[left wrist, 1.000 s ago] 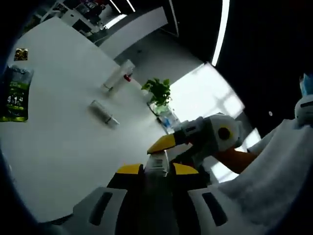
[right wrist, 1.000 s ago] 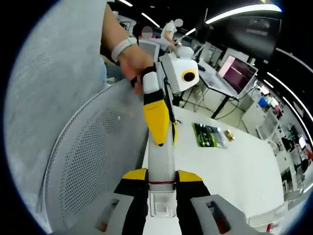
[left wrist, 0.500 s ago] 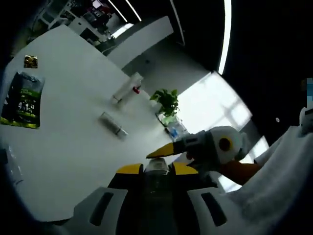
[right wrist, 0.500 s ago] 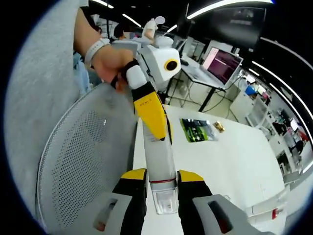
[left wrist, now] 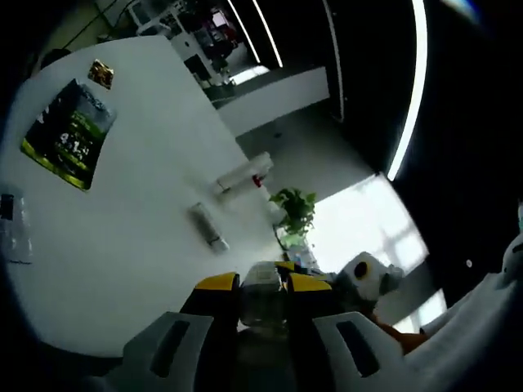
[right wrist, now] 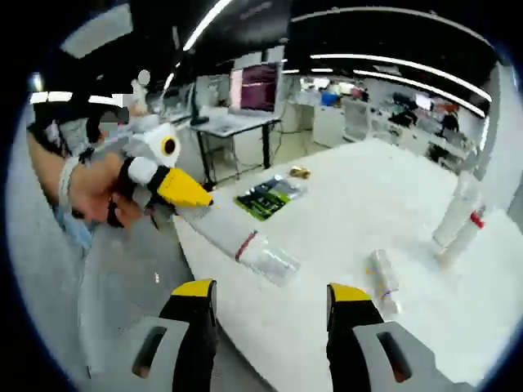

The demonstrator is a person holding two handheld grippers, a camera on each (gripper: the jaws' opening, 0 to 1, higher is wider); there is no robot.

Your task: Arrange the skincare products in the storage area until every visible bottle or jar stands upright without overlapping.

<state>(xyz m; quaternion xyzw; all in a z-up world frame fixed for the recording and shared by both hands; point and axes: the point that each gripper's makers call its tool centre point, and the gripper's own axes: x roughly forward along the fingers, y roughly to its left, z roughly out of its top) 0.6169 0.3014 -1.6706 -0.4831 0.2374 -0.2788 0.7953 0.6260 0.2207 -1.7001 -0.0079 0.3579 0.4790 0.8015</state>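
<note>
In the right gripper view, a white tube (right wrist: 233,238) with a red ring and a clear cap (right wrist: 274,263) hangs above the table edge. My left gripper (right wrist: 196,200) comes in from the left in a person's hand (right wrist: 90,192) and is shut on the tube's far end. My right gripper (right wrist: 270,292) stands open just below the cap, jaws wide apart and touching nothing. In the left gripper view, my left gripper (left wrist: 261,282) has the tube's body (left wrist: 261,296) between its yellow tips. A second tube (right wrist: 382,282) lies flat on the white table (right wrist: 359,212). Two white bottles (right wrist: 458,214) stand at the far right.
A green packet (right wrist: 270,196) and a small gold packet (right wrist: 301,171) lie on the table's far left part. A potted plant (left wrist: 294,208) stands past the table's edge. A grey mesh chair back (right wrist: 122,302) is close on the left. Desks and screens fill the room behind.
My right gripper has let go of the tube's cap end, opened wide and dropped back. The left gripper keeps hold of the tube. Both views have swung toward the table.
</note>
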